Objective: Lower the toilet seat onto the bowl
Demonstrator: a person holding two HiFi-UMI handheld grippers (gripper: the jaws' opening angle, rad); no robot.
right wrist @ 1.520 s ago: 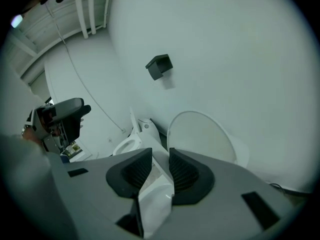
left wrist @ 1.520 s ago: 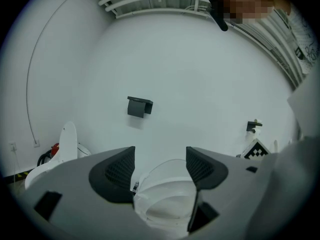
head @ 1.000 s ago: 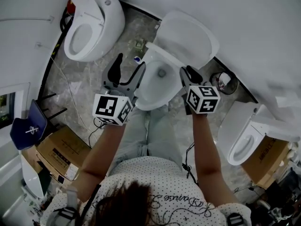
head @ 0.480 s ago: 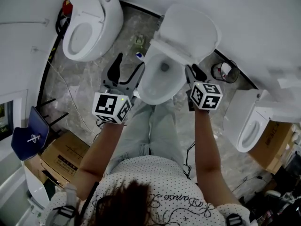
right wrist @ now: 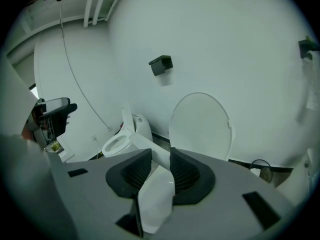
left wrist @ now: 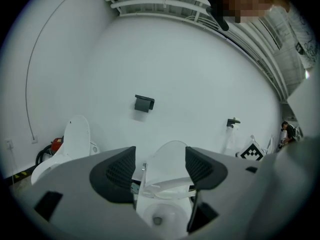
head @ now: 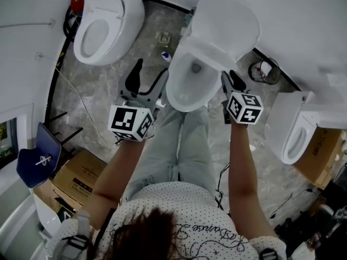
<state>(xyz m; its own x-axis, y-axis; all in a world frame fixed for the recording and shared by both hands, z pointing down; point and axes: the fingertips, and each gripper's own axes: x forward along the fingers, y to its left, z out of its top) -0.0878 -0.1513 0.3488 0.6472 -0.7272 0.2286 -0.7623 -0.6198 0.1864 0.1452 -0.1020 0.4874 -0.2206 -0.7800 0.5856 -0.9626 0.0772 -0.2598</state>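
Observation:
The middle toilet has its lid (head: 225,20) upright against the wall, and its white seat (head: 201,52) hangs tilted over the bowl (head: 181,97). My right gripper (head: 232,80) is at the seat's right edge. In the right gripper view its jaws (right wrist: 161,171) are shut on the seat rim (right wrist: 156,199), which runs between the dark pads, with the lid (right wrist: 202,126) behind. My left gripper (head: 147,81) hovers left of the bowl, open and empty. In the left gripper view (left wrist: 160,166) the tilted seat (left wrist: 165,185) and the bowl (left wrist: 160,216) show between its jaws.
A second toilet (head: 103,31) stands at the left and a third (head: 295,131) at the right. A small bin (head: 263,72) sits by the wall. A cardboard box (head: 73,183) and a blue chair (head: 35,156) are at the lower left. The person's legs (head: 173,145) stand before the bowl.
The head view has swung, so the middle toilet sits higher and further right. Both grippers keep their places beside the bowl. The right one stays on the seat's edge.

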